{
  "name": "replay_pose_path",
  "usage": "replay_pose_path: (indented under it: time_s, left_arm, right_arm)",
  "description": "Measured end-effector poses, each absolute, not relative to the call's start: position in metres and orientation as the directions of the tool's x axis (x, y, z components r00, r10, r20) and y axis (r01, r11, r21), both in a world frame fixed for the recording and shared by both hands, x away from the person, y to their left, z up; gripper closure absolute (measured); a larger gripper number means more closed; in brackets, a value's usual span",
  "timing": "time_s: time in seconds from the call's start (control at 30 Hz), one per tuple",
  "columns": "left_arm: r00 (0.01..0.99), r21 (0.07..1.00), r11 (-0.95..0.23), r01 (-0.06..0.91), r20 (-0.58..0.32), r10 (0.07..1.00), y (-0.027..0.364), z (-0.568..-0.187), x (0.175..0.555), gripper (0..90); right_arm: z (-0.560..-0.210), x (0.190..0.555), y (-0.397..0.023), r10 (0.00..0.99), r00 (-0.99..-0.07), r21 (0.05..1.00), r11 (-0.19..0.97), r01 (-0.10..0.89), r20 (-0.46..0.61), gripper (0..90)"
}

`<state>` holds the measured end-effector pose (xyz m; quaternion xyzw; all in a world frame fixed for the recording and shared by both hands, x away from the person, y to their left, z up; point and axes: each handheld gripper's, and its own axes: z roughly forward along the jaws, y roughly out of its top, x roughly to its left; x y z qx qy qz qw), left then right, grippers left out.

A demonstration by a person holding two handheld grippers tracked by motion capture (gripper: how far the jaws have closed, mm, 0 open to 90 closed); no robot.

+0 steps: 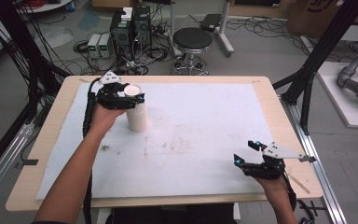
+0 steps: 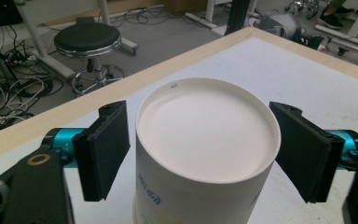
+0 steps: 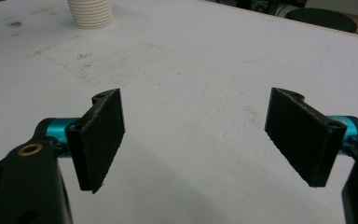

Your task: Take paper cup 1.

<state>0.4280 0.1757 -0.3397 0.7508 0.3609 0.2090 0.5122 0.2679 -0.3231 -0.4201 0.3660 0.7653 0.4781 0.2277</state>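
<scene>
A white paper cup [image 1: 136, 112] stands upside down at the back left of the white mat, on top of a stack of nested cups [image 3: 91, 13]. Its round base [image 2: 207, 133] faces up, with small blue print on its side. My left gripper [image 1: 129, 94] reaches in from the left near the cup's top, and its two black pads [image 2: 106, 151] lie against opposite sides of the cup. My right gripper [image 1: 247, 151] rests low over the mat's front right, far from the cup. Its jaws [image 3: 193, 135] stand wide open with nothing between them.
The white mat [image 1: 200, 126] covers a light wooden table [image 1: 270, 93] and has faint brown smudges [image 1: 168, 147] in the middle. Beyond the far edge stand a black stool [image 1: 192, 41], computer boxes [image 1: 130, 28] and loose cables on the floor.
</scene>
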Motion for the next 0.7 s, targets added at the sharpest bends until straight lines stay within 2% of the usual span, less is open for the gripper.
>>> replay_pose_path:
  time_s: [0.17, 0.7]
  left_arm:
    - [0.665, 0.919, -0.229, 0.321, -0.046, 0.746, 0.1737, -0.3417, 0.4299, 32.4]
    - [0.669, 0.933, -0.208, 0.294, -0.045, 0.741, 0.1774, -0.334, 0.4266, 33.1]
  right_arm:
    - [-0.42, 0.2684, -0.3227, 0.777, -0.629, 0.899, 0.277, 0.34, -0.002, 20.3]
    - [-0.4201, 0.2693, -0.3207, 0.774, -0.633, 0.898, 0.28, 0.34, -0.002, 20.4]
